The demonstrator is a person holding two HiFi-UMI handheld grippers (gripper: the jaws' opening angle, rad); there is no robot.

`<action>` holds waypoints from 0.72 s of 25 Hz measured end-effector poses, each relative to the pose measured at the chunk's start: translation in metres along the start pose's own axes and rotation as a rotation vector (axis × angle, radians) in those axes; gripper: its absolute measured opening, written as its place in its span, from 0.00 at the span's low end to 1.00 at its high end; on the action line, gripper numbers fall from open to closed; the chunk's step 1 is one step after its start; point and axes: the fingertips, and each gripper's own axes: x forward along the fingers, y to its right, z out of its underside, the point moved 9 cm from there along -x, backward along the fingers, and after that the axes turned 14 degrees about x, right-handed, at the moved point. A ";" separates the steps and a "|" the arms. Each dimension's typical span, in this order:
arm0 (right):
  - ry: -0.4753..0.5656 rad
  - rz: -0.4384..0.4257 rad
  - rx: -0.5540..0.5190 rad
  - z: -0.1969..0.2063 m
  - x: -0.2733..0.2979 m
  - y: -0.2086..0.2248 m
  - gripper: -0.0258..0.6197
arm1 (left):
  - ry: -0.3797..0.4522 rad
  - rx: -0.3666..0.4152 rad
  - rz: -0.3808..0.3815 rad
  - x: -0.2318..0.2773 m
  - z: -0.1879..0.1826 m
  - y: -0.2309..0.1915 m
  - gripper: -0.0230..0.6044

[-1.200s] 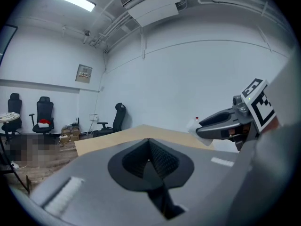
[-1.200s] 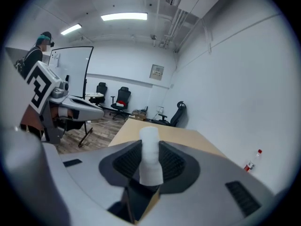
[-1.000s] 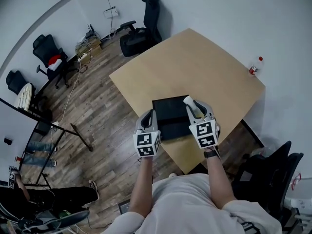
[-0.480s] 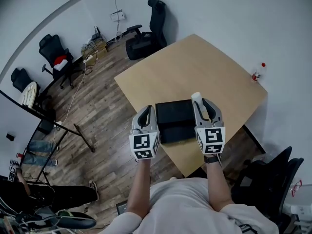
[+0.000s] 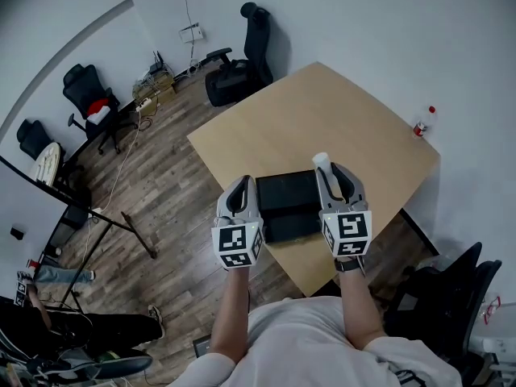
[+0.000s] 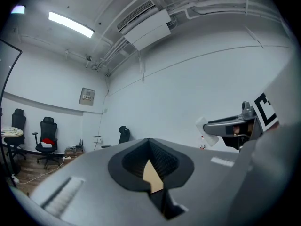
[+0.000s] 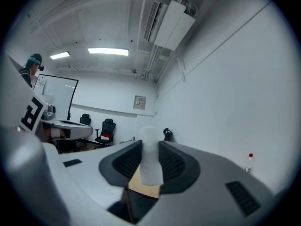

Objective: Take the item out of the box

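Change since a second ago, largest thing first. Same table [image 5: 339, 111], well below both sets of fingertips. Same black box [image 5: 286, 204] lying open on it, now below and between the two pairs of fingertips rather than directly under the right pair. Right gripper [image 5: 330, 176] raised and drawn back toward the body. Left gripper [image 5: 240, 193] raised alongside it, about level. White item [image 5: 321, 161], a small pale tube, carried up with the right fingertips and now clear of the box. Judged from that: taking-out as good as done, with only a setting-down left and no spot named for it.

Then the fingers. Right pair clamped on the white item [image 7: 150, 159], ribbed pads [image 7: 126, 161] pressed against either side of its lower part, rounded top standing out past the fingertips. Held roughly in line with the fingers, not visibly slipping. Left pair [image 6: 150, 166] brought nearly together, only a sliver of table colour showing through the gap. Nothing between them, nothing touched. Lastly, a red-capped bottle [image 5: 420, 124] far beyond the right fingertips at the table's far edge, untouched and no part of the job.
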 end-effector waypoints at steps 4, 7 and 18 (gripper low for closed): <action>-0.001 0.004 -0.009 0.000 0.002 -0.005 0.22 | 0.005 0.002 -0.007 -0.002 -0.001 -0.005 0.05; 0.001 0.006 -0.012 0.000 0.004 -0.007 0.22 | 0.002 0.000 -0.007 -0.001 0.002 -0.007 0.05; -0.011 0.029 -0.025 0.003 0.009 -0.005 0.22 | 0.001 -0.021 0.010 0.008 0.011 -0.008 0.05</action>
